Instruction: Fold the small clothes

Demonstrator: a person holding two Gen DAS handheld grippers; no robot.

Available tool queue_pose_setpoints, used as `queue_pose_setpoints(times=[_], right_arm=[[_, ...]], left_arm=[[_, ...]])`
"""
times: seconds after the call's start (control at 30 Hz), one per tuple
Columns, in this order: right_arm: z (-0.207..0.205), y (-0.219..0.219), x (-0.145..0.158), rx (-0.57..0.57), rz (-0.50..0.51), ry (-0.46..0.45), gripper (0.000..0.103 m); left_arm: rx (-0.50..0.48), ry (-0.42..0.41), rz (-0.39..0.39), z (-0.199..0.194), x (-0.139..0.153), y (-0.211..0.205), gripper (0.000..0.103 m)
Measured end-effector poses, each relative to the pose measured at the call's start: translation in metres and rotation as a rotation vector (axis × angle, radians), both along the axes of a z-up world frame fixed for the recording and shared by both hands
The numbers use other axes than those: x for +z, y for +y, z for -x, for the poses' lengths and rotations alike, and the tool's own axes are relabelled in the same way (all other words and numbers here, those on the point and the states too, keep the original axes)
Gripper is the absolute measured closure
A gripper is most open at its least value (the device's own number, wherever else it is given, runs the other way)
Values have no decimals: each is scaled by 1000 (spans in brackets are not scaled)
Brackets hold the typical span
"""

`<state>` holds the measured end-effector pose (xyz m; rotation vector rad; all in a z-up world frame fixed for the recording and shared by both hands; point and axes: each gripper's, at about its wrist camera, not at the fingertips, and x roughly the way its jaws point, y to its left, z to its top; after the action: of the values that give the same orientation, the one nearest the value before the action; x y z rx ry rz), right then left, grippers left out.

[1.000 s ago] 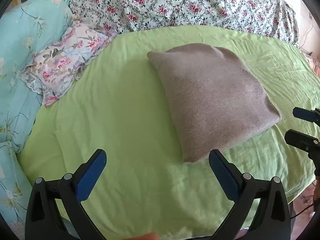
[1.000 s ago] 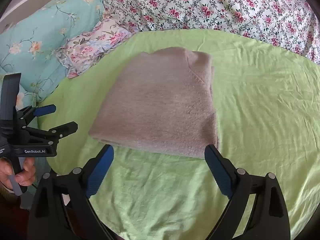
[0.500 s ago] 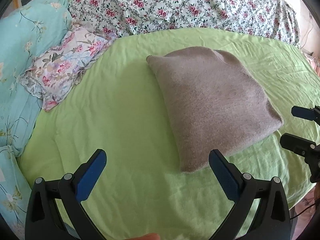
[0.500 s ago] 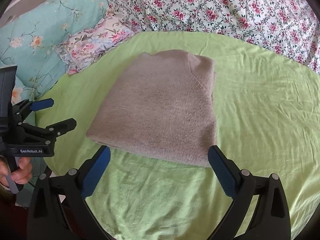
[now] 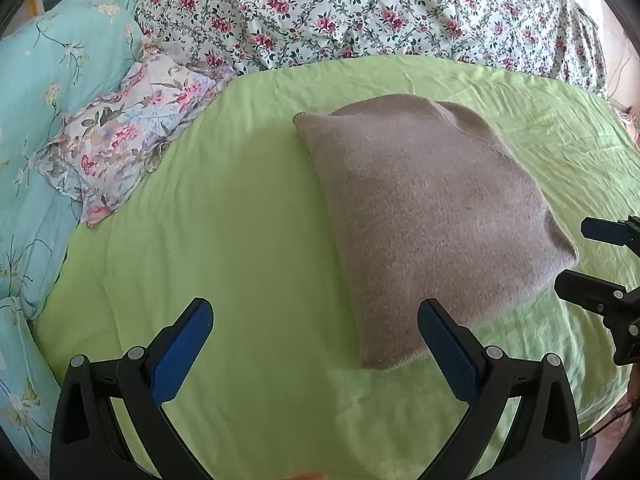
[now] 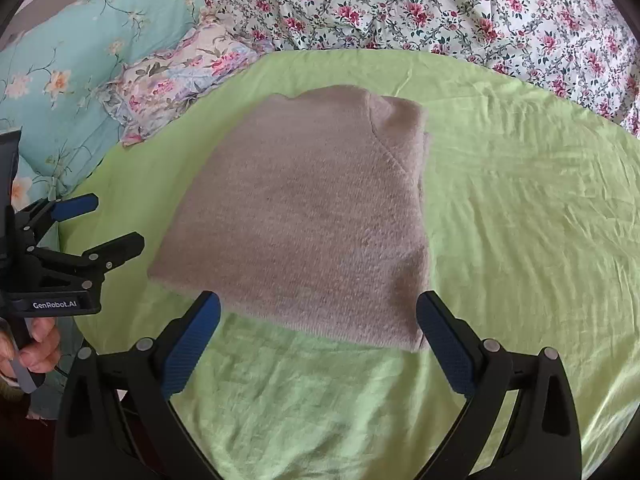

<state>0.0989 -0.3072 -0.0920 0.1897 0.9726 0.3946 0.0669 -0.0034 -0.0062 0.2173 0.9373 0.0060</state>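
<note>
The grey knitted garment [image 6: 308, 216] lies flat in the middle of the bed, on the green sheet [image 6: 520, 208], already folded down into a compact, roughly square packet with its edges lined up and a seam showing near the far right corner. I read that as the folds on this piece being done, or all but done: no sleeve or hem sticks out loose that I can see, though what is tucked underneath is hidden from me. My left tool [image 5: 316, 344] hangs above the sheet on the near left side of the packet, wide open and holding nothing, its right finger just beside the packet's near corner. My right tool [image 6: 318, 336] hovers at the packet's near edge, likewise spread wide and empty. Neither touches the knit. What may be left, in my judgement, is a final smoothing or shifting the packet aside; I see no other small clothes waiting on the sheet. Beyond it sit a frilled floral pillow [image 5: 120, 152], a turquoise cover [image 5: 52, 92] at the left, and a rose-print quilt [image 6: 440, 12] bunched along the far side.
</note>
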Motion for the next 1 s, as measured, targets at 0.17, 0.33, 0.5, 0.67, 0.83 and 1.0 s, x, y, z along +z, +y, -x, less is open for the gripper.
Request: queue_pose_setpoints(times=[0.17, 0.33, 0.5, 0.67, 0.83, 1.0], right_arm=[[-9, 1, 0, 9, 1, -2, 5], [-14, 3, 1, 14, -4, -5, 5], [-19, 2, 1, 19, -5, -7, 4], [-22, 3, 1, 21, -7, -6, 4], [-24, 3, 1, 21, -8, -6, 4], [-28, 3, 1, 26, -5, -6, 4]], left_arm=[[-3, -3, -3, -3, 1, -2, 1], [-5, -5, -1, -5, 2, -4, 1], [-3, -7, 1, -10, 2, -5, 1], [-7, -8, 0, -13, 2, -6, 1], [-8, -11, 0, -17, 3, -6, 1], [-11, -12, 2, -20, 3, -7, 1]])
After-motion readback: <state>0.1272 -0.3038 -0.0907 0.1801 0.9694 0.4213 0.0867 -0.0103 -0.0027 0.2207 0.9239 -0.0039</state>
